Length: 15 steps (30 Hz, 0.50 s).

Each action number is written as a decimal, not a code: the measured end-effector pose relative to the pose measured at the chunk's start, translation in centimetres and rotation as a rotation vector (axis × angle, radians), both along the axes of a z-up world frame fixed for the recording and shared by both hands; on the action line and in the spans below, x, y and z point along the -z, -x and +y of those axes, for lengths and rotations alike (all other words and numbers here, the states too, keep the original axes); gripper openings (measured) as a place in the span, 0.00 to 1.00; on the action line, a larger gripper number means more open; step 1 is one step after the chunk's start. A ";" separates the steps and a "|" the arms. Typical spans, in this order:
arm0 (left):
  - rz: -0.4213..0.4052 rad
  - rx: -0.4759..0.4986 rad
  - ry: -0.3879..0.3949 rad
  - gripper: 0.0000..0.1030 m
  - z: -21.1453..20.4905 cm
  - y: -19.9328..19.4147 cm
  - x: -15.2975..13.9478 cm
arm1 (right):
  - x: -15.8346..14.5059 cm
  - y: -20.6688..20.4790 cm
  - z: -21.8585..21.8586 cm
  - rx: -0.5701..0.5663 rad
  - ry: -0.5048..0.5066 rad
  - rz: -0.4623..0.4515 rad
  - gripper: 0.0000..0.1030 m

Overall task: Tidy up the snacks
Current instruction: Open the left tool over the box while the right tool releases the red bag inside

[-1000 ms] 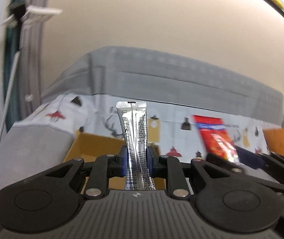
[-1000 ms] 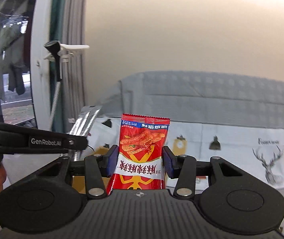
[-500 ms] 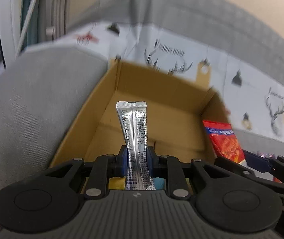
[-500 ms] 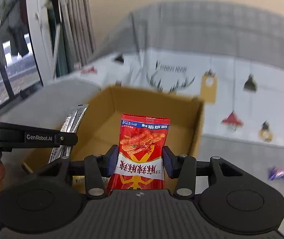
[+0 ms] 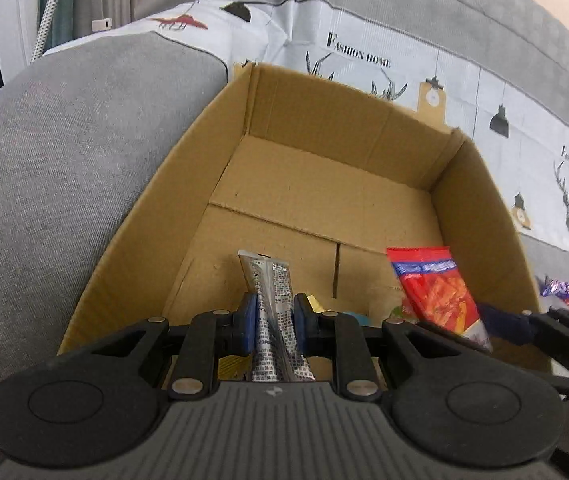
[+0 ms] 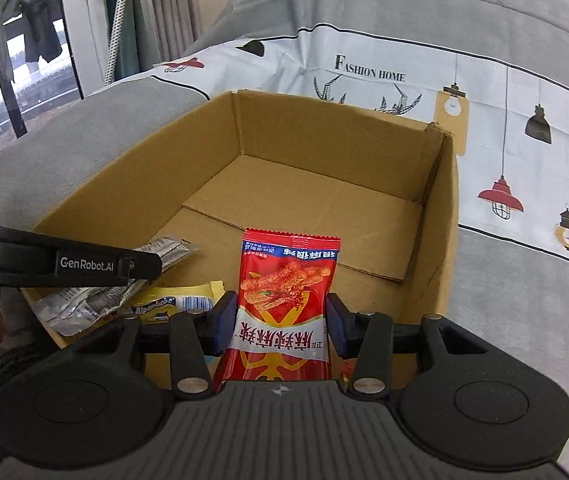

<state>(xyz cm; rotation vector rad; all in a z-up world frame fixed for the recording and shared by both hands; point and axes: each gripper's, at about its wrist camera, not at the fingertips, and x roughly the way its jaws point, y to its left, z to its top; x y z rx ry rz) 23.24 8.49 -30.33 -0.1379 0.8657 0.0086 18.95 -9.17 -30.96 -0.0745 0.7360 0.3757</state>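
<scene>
Silver stick packet (image 5: 270, 280) and red chip bag (image 6: 286, 292) held upright over open cardboard box (image 6: 442, 216); yellow candy wrapper (image 6: 172, 300) lies inside, lower left.

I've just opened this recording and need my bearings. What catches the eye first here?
A big open brown cardboard box on the grey sofa fills both views. Over its near end, the right tool grips a bright red snack packet, and the left tool grips a slim silver foil sachet. A yellow candy wrapper lies inside.
</scene>
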 end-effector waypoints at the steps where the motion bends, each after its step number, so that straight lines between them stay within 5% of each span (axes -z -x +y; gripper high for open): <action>1: -0.014 -0.007 0.005 0.23 -0.1 0.0 -0.5 | -0.1 -0.1 -0.2 -0.005 -0.029 0.008 0.52; 3: -0.051 -0.017 0.022 0.58 0.0 0.5 -1.6 | -0.6 0.2 -0.8 -0.001 -0.090 0.009 0.62; 4: -0.076 -0.021 0.028 0.83 -0.1 0.8 -2.2 | -1.0 0.5 -1.0 -0.010 -0.101 -0.003 0.60; 5: -0.113 -0.025 0.030 0.90 -0.3 1.3 -2.8 | -1.4 1.0 -1.2 -0.017 -0.094 -0.023 0.59; 9: -0.149 0.015 0.003 0.90 -2.5 2.1 -4.3 | -2.7 2.3 -3.6 0.022 -0.118 -0.064 0.61; 15: -0.171 0.068 -0.011 1.00 -7.1 3.6 -5.4 | -3.6 4.7 -9.4 0.102 -0.191 -0.090 0.83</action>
